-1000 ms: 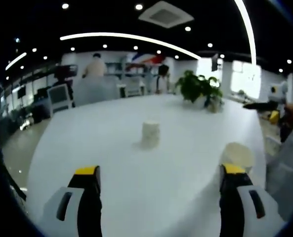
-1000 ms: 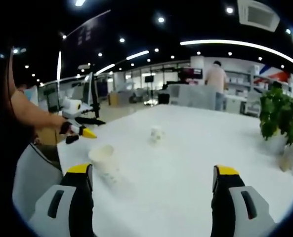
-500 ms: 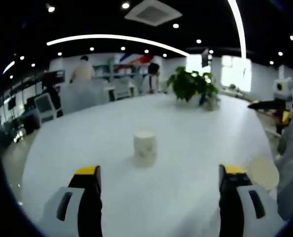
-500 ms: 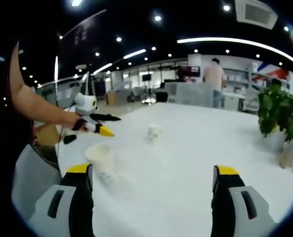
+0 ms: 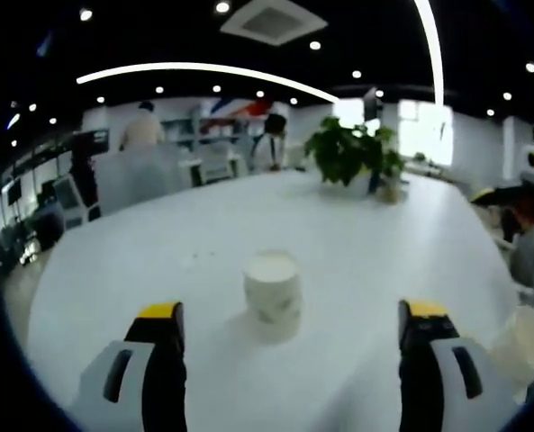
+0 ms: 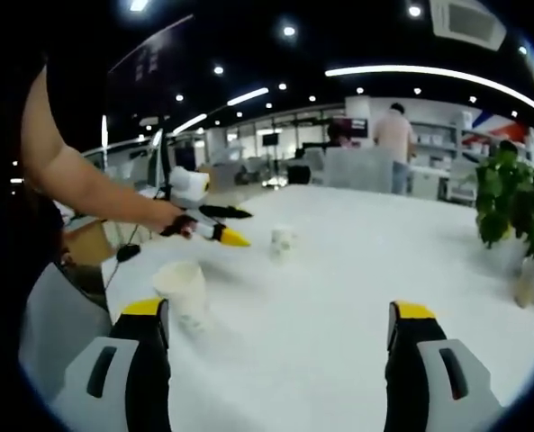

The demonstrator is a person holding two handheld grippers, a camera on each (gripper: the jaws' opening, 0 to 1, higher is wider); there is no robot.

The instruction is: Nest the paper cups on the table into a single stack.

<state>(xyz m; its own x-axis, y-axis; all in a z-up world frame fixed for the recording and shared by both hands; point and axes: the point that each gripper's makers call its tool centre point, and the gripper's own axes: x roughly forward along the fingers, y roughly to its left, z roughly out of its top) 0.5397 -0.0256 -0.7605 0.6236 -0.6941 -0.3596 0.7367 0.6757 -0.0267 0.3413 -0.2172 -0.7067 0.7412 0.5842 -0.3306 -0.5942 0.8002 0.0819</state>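
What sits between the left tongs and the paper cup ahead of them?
Nothing: in the left gripper view, bare white table lies between the open left tongs and the upright paper cup.

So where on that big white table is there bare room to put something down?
Most of it is bare. The widest patch lies between the far paper cup and the potted plant. The crowded part is the near corner, where the left gripper reaches in above the near paper cup.

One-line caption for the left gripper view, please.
Open left gripper lines up on an upright paper cup on the white table; second cup at right.
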